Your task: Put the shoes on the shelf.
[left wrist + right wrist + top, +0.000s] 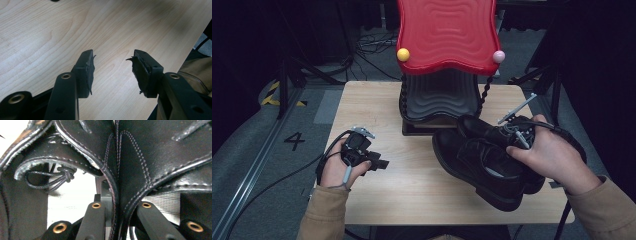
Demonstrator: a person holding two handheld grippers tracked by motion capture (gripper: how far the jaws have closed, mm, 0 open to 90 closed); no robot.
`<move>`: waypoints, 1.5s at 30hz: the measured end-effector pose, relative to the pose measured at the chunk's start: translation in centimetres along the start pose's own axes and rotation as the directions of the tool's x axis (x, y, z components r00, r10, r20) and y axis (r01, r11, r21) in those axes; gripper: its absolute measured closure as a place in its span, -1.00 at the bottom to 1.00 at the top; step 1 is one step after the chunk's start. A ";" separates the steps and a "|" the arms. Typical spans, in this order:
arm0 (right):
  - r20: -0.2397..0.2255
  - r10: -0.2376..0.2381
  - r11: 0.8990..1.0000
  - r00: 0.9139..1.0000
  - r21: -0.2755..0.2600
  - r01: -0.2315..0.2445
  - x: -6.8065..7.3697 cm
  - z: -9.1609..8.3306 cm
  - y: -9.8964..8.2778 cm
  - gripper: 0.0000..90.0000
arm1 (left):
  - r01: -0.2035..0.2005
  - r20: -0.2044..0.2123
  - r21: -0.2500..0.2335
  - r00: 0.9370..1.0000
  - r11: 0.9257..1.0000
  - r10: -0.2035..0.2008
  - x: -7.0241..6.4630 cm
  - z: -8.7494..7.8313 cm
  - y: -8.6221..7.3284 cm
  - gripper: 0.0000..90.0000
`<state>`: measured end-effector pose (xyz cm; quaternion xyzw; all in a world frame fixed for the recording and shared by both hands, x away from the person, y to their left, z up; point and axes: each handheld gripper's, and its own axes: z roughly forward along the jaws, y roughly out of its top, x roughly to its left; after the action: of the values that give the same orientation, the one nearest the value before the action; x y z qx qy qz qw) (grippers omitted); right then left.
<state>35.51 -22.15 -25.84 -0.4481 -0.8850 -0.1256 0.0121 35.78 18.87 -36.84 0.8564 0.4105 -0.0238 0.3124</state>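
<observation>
Black leather shoes (484,160), one pair, at the right side of the wooden table (412,185), in front of a red rack (447,35). Right gripper (517,132) pinches the inner sides of both shoes together, clamped tight. Left gripper (379,163) rests over bare tabletop, jaws spread, holding nothing.
</observation>
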 end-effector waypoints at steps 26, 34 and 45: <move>-0.013 0.027 0.996 1.000 -0.084 -0.028 -0.6 -8.2 2.2 0.83 | 0.010 -0.002 -0.023 1.000 1.000 -0.010 0.3 -0.6 -0.2 0.16; 0.001 0.031 0.996 1.000 -0.087 -0.031 -0.7 -11.7 2.3 0.83 | 0.014 0.000 -0.029 1.000 0.999 -0.014 0.4 -0.8 -0.4 0.16; -0.009 0.019 0.997 1.000 -0.070 -0.019 0.4 -14.3 2.6 0.83 | 0.024 -0.016 -0.035 1.000 0.999 -0.025 0.6 -1.2 -0.8 0.16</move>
<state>36.02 -23.73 -11.37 -0.4560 -0.8757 -0.1585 0.0011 35.37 20.33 -36.46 0.8459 0.4238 -0.0136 0.3235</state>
